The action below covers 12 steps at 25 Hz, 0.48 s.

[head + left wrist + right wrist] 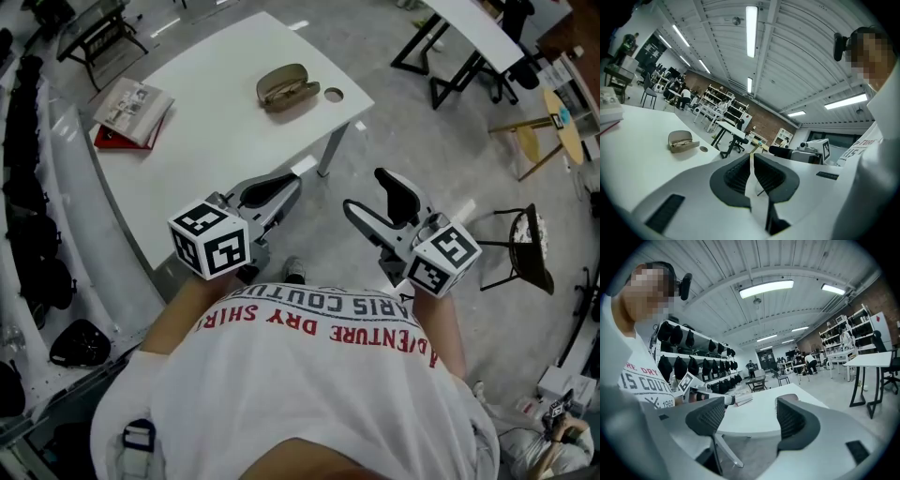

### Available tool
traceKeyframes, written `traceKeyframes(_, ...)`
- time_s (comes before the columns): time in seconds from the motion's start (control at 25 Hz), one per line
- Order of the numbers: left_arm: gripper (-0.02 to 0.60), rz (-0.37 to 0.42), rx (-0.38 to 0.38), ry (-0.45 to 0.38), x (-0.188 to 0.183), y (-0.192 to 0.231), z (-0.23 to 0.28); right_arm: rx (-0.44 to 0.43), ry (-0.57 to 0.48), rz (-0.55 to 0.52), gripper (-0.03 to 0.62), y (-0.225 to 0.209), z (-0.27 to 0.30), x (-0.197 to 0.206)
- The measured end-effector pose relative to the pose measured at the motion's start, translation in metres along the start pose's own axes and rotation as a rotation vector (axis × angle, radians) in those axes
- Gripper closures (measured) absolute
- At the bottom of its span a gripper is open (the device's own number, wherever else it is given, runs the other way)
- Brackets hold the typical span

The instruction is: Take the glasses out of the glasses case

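A tan glasses case (pixel 286 86) lies open on the far part of the white table (pixel 216 141), with the glasses resting inside it. The left gripper view shows the case (pixel 682 140) well ahead, lid up. My left gripper (pixel 292 180) hovers over the table's near corner, far short of the case; its jaws (pixel 751 159) are shut with nothing between them. To the right of the table, over the floor, my right gripper (pixel 364 190) stands open and empty (pixel 750 408). A brown edge (pixel 789 396) shows behind its right finger, probably the case.
A stack of magazines on a red book (pixel 131 111) lies at the table's left side. A small round hole (pixel 334 94) sits next to the case. Black desks and chairs (pixel 469 47) stand on the floor beyond, and a stool (pixel 525 246) is at the right.
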<state>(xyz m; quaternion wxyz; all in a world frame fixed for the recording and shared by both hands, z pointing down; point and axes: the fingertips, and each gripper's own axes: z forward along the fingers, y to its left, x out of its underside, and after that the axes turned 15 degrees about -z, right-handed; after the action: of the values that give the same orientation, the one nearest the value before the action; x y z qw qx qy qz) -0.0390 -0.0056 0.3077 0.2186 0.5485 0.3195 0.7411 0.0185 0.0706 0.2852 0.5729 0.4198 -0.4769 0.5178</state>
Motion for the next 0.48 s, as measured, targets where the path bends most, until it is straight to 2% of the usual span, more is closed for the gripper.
traceKeyframes(0.24,0.534,-0.01,-0.013,0.009,-0.029,0.031,0.027,0.003,0.011,-0.017,0.266,-0.039,0.028,-0.005)
traceKeyframes(0.48,0.534,0.013,-0.016,0.016,-0.047,0.042,0.043,0.006,0.003,0.008,0.267,-0.061,0.039,-0.006)
